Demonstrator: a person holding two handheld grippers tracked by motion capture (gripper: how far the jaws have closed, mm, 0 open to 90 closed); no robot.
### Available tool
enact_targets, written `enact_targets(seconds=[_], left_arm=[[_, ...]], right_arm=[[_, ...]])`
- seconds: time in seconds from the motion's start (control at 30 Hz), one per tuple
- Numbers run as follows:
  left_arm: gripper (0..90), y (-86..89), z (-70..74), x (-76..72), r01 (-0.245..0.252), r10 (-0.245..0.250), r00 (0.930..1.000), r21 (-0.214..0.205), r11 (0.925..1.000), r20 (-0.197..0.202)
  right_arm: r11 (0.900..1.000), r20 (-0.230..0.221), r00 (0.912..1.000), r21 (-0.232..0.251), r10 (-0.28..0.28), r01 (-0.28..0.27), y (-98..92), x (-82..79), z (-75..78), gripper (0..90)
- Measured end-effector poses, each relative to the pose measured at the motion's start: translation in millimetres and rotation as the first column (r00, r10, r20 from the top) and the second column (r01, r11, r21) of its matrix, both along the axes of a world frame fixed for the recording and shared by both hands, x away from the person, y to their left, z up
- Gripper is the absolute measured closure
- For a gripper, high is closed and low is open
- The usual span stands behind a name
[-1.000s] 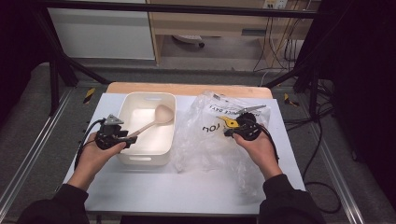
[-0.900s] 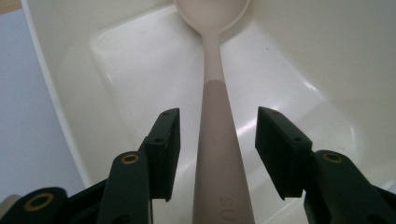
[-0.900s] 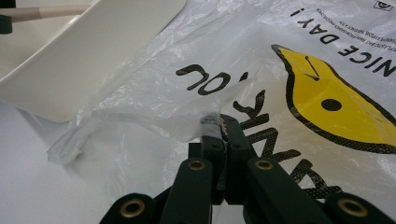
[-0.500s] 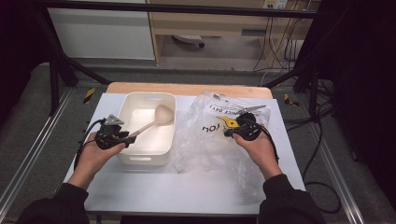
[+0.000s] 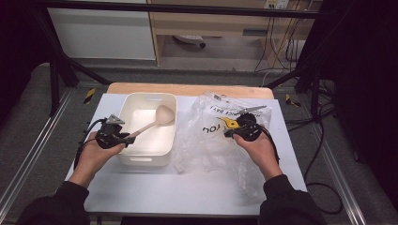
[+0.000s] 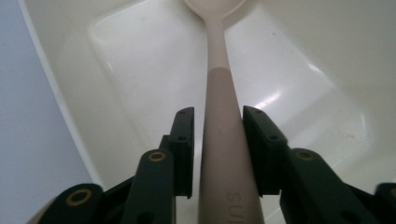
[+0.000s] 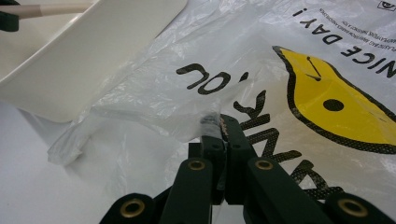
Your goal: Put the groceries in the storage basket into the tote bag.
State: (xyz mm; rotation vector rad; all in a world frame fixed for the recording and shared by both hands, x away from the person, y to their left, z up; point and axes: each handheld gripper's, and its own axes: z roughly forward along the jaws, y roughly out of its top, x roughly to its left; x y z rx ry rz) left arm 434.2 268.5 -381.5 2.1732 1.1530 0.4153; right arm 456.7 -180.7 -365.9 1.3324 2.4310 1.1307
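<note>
A pale beige spoon [image 5: 159, 117] [image 6: 219, 46] slants from the near left rim of a white plastic tub [image 5: 141, 161] [image 6: 70, 93] down into it, bowl end inside. My left gripper [image 5: 127, 137] [image 6: 218, 116] straddles the spoon's handle. Its jaws have just been closing; one pad reaches the handle and a thin gap shows at the other. A clear plastic bag [image 5: 211, 150] [image 7: 280, 56] printed with a yellow face and black letters lies crumpled right of the tub. My right gripper [image 5: 228, 132] [image 7: 220, 120] is shut on a fold of it near the tub [image 7: 93, 46].
The white tabletop [image 5: 164, 192] has a wooden strip [image 5: 187, 89] along its far edge. Black cables [image 5: 324, 140] trail off the right side. Metal rails [image 5: 28, 154] run on the floor at both sides, and shelving stands behind.
</note>
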Motion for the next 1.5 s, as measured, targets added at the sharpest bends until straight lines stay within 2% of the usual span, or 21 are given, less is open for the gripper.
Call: enact_targets(seconds=[0.23,0.53,0.8,1.17,1.5], left_arm=[[68.8,-1.2,1.2,-0.4,-0.004,0.004,1.0,0.004,1.0,0.002],[69.0,-5.5,5.7,-4.5,-0.02,0.019,0.9984,0.031,0.9993,0.053],[69.1,0.8,12.0,-10.4,-0.035,0.036,0.9936,-0.015,0.9993,0.107],[69.1,7.9,21.4,-25.6,-0.015,0.024,0.9878,-0.058,0.9982,0.154],[69.1,5.4,27.9,-37.9,0.008,0.009,0.9825,-0.091,0.9958,0.186]], right_arm=[[1.0,0.003,1.0,0.003,-0.002,0.002,-1.9,-0.1,0.4,90.0],[1.0,0.001,1.0,0.001,0.0,0.0,-1.8,-0.3,0.0,90.0],[1.0,0.005,1.0,0.001,-0.004,0.004,-3.6,-0.2,0.7,90.0],[1.0,0.002,1.0,0.001,0.001,-0.001,-1.3,-1.0,1.8,90.0],[1.0,0.01,0.9999,0.001,0.004,-0.004,-2.1,-4.1,5.1,90.0]])
